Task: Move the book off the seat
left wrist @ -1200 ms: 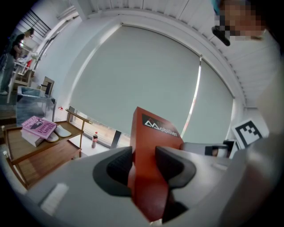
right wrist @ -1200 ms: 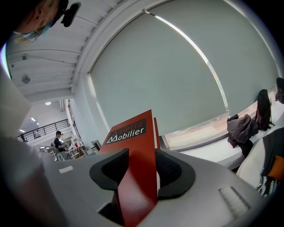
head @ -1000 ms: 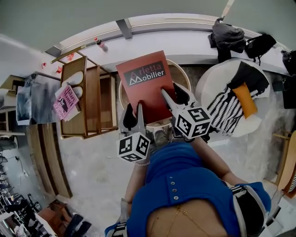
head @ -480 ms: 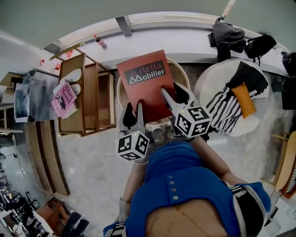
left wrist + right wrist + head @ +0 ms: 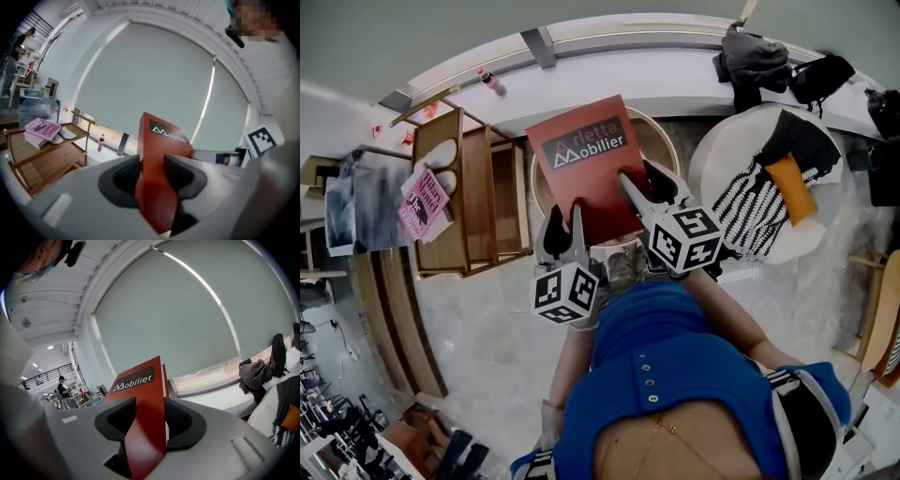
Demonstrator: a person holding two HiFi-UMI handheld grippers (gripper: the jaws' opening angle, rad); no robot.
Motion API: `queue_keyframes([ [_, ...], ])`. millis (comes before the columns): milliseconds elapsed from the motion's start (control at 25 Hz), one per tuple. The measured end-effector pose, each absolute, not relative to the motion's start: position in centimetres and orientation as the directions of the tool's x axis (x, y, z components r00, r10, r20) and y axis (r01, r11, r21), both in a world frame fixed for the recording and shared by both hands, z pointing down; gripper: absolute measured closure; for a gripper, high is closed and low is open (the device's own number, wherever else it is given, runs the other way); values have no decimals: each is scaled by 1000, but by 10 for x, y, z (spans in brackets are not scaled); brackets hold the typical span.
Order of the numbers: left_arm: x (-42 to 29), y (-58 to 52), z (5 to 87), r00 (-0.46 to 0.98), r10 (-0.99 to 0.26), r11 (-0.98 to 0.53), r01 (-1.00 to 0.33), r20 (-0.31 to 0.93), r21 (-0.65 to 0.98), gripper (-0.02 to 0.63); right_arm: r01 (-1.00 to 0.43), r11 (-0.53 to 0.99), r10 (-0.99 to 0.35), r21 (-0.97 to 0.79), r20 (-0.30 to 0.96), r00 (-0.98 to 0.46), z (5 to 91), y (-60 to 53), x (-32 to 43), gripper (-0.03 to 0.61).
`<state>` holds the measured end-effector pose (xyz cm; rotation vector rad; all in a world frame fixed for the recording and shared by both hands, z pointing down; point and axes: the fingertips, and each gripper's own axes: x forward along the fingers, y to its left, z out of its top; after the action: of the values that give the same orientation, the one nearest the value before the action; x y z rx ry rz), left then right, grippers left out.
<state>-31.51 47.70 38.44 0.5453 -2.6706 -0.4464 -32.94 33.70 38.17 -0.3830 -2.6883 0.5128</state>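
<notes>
As the wide red hardback book (image 5: pixel 581 155) needs two-point support, I grip its near edge with the closed fingers of my left gripper (image 5: pixel 568 217) and right gripper (image 5: pixel 639 178), over the round wooden seat (image 5: pixel 660 141).

Red book (image 5: pixel 586 164): smooth matt card cover. Round seat (image 5: pixel 661 141), side rack (image 5: pixel 483 202): bare wood. Floor (image 5: pixel 478 319): pale polished stone, glossy. Right gripper (image 5: pixel 149 401) shell: matt grey plastic; its pads (image 5: pixel 179 423) black, finely textured.

Soft, even daylight comes through the pale blind (image 5: pixel 154 84), so shadows are weak everywhere. All pictures bend strongly at the edges, and both gripper views have black corners. The left tongs (image 5: pixel 152 171) and right tongs (image 5: pixel 150 416), close to the lens, look slightly blurred.
</notes>
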Motion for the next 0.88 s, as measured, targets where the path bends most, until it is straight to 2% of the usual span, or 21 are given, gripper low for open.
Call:
queue_keyframes([
  [440,-313,470,402,-837,-434,874,-302,332,381,467,172,896,325,-410,339,-883,399,330,-326,388],
  [880,-331,473,462,-777,-455,870,-284,435,404,466,104,898,310,-428,446,-840,461,333,-343,388],
])
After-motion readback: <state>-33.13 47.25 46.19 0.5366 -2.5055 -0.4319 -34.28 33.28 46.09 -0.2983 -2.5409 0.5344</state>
